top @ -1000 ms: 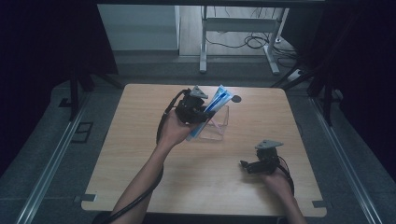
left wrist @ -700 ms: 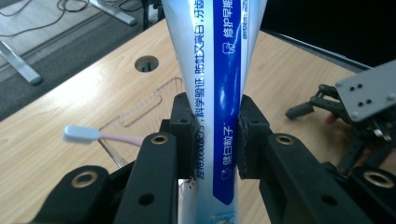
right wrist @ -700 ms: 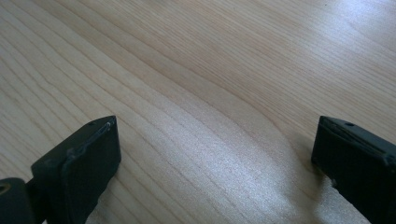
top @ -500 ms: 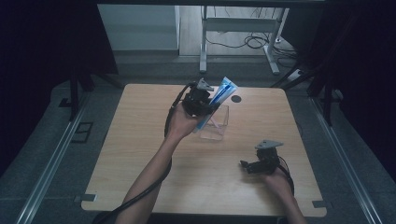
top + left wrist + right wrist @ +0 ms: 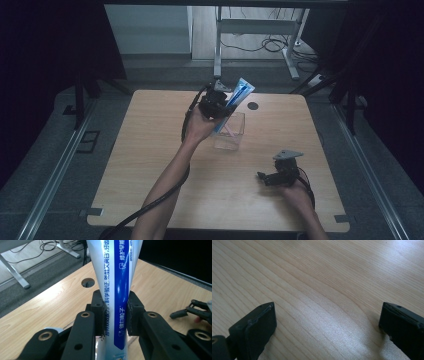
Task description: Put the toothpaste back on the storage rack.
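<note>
My left gripper (image 5: 220, 104) is shut on a blue and white toothpaste tube (image 5: 236, 98), held above a clear plastic box (image 5: 231, 131) near the table's far middle. In the left gripper view the tube (image 5: 117, 287) stands upright between the two black jaws, with my left gripper (image 5: 115, 312) clamping its lower half. A thin pink item (image 5: 228, 131) lies inside the box. My right gripper (image 5: 266, 176) rests low over the table at the near right; in the right gripper view it (image 5: 327, 327) is open, jaws wide apart with bare wood between them.
A round cable hole (image 5: 253, 105) sits in the wooden table (image 5: 150, 150) behind the box. The other hand's gripper (image 5: 193, 311) shows at the right of the left gripper view. Desk legs and cables stand on the floor beyond the far edge.
The left gripper has carried the tube up and toward the far side, tilting it more upright over the box. The right gripper has stayed put.
</note>
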Demonstrator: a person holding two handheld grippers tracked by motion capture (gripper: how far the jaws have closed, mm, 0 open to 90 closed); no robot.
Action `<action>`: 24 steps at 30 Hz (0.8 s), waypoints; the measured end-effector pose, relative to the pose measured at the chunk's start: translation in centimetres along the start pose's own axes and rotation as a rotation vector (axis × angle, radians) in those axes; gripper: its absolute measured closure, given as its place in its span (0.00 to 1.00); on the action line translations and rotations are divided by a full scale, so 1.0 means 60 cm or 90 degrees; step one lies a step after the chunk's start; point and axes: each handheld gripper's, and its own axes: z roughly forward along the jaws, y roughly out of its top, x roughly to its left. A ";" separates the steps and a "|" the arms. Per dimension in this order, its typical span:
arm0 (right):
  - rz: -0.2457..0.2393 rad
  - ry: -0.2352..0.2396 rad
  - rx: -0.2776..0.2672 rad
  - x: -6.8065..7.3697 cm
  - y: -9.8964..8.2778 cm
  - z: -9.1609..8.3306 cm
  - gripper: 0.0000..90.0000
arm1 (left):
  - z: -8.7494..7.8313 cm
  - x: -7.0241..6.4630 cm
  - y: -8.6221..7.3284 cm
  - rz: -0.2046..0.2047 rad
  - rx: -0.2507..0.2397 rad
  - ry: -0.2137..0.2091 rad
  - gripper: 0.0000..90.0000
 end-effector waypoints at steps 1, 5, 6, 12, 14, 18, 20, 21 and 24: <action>-0.001 0.000 0.000 0.000 0.000 0.000 0.01 | 0.004 0.002 -0.001 -0.004 -0.002 0.001 0.81; 0.000 0.000 0.000 0.000 0.000 0.000 0.01 | 0.023 0.009 -0.005 -0.013 -0.006 0.008 0.81; 0.001 0.000 0.000 0.000 0.000 0.000 0.01 | 0.027 0.010 -0.006 -0.017 -0.007 0.009 0.81; -0.002 -0.001 0.000 0.000 0.000 0.000 0.01 | 0.046 0.015 -0.007 -0.030 -0.011 0.005 0.81; -0.001 0.000 0.000 0.000 0.000 0.000 0.01 | 0.051 0.014 -0.005 -0.033 -0.013 0.004 0.81; -0.001 0.000 0.000 0.000 0.000 0.000 0.01 | 0.059 0.011 0.000 -0.028 -0.014 0.008 0.81; -0.001 0.000 0.000 0.000 0.000 0.000 0.01 | 0.061 0.010 0.003 -0.025 -0.018 0.014 0.81; -0.001 0.000 0.000 0.000 0.000 0.000 0.01 | 0.063 0.010 0.004 -0.024 -0.018 0.015 0.81; -0.001 0.000 -0.001 0.000 0.000 0.000 0.01 | 0.068 0.010 0.006 -0.024 -0.021 0.020 0.81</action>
